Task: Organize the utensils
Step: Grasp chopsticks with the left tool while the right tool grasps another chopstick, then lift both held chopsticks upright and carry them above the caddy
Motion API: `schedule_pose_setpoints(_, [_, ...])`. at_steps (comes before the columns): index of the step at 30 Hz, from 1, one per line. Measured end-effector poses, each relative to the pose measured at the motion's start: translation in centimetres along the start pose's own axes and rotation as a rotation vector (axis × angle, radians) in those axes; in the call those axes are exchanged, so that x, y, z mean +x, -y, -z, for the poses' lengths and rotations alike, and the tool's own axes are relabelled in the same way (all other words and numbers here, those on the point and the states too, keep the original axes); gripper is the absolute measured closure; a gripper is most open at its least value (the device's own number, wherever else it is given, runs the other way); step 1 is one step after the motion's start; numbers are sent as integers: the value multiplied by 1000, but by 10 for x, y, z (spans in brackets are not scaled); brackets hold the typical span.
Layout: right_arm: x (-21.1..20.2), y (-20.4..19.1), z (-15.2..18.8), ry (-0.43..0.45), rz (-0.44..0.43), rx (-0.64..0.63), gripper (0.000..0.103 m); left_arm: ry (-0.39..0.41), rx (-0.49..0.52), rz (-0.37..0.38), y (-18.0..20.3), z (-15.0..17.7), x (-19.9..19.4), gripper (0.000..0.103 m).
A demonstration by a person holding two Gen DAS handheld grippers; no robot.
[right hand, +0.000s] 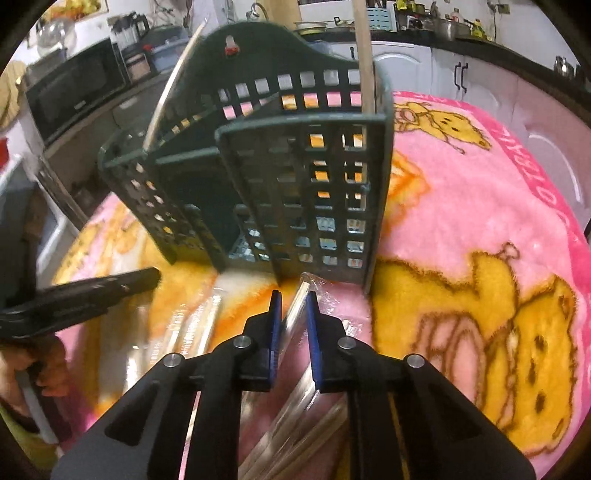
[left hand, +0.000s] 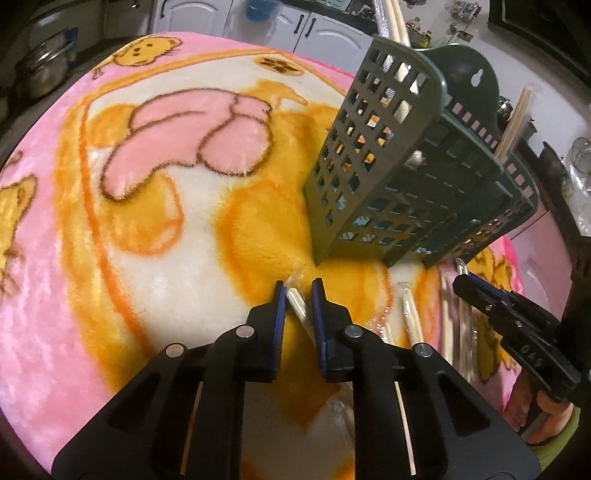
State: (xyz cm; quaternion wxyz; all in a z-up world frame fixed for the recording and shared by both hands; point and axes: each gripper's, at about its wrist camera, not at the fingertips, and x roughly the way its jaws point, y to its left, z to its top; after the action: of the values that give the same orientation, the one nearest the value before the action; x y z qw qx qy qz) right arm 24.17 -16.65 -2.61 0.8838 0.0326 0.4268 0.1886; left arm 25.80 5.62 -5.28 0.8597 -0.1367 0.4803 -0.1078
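Note:
A dark green slotted utensil holder (left hand: 406, 166) (right hand: 295, 166) stands on a pink and yellow blanket (left hand: 147, 240). Chopsticks (left hand: 400, 70) (right hand: 364, 55) stick up out of its compartments. In the left wrist view my left gripper (left hand: 299, 291) is shut on a plastic-wrapped pair of chopsticks (left hand: 297, 308) that lies on the blanket just in front of the holder. In the right wrist view my right gripper (right hand: 293, 297) is shut on another clear-wrapped pair (right hand: 295, 325), also just short of the holder's base. Each gripper shows in the other's view, the right one (left hand: 476, 291) and the left one (right hand: 110, 288).
More wrapped chopsticks (left hand: 412, 321) (right hand: 199, 317) lie on the blanket between the two grippers. A person's hand (right hand: 37, 365) holds the left gripper's handle. A microwave (right hand: 74, 88), white cabinets (left hand: 314, 33) and steel pots (left hand: 44, 70) stand beyond the blanket's edge.

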Motion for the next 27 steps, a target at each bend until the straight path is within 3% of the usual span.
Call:
schedule_pose_setpoints(5, [-26,2,-4,45,-92,7,92,22,6,39,2,1,-15,96])
schedule_pose_setpoints(14, [-84,-9,-13,163,-203,-42,95,142,59,114,31,-9,-70,99])
schedule_pose_setpoints(27, [-149,-24,-32,335,-220,-104,97,313,172,176,81,-30,-139,100])
